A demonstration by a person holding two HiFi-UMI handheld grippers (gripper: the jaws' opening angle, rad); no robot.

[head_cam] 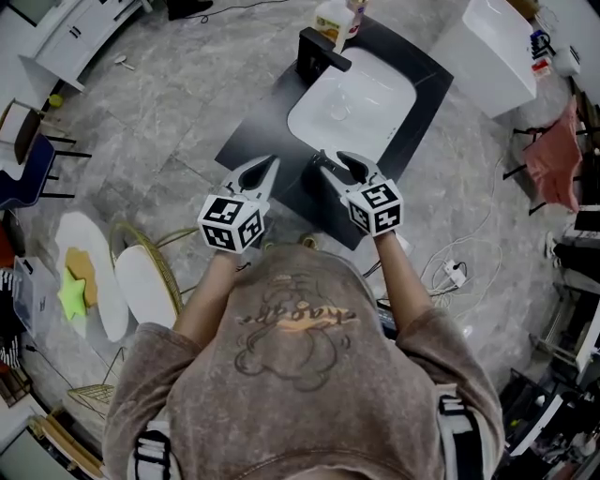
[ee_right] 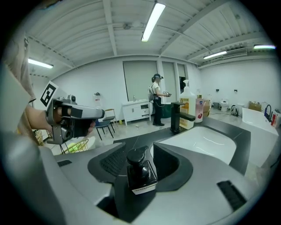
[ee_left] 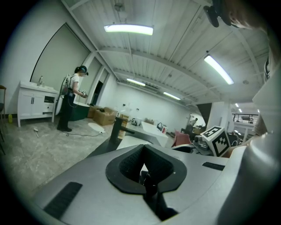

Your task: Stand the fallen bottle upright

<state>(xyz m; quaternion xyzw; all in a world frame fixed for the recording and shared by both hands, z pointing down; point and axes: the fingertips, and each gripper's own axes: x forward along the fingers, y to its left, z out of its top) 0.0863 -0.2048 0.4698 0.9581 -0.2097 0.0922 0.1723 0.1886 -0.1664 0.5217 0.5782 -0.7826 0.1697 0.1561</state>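
A small black bottle [ee_right: 140, 172] with a round cap and a squared body stands upright on the dark counter [ee_right: 131, 141]. A pale band rims its base. It sits near the white basin [ee_right: 206, 143].

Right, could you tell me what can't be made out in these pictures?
1) Label print on the small black bottle: right gripper view, too small and blurred.
2) Same bottle, head view: dark against the dark counter, partly hidden by the right gripper.
3) Top of the pale jug: head view, cut off by the upper edge.
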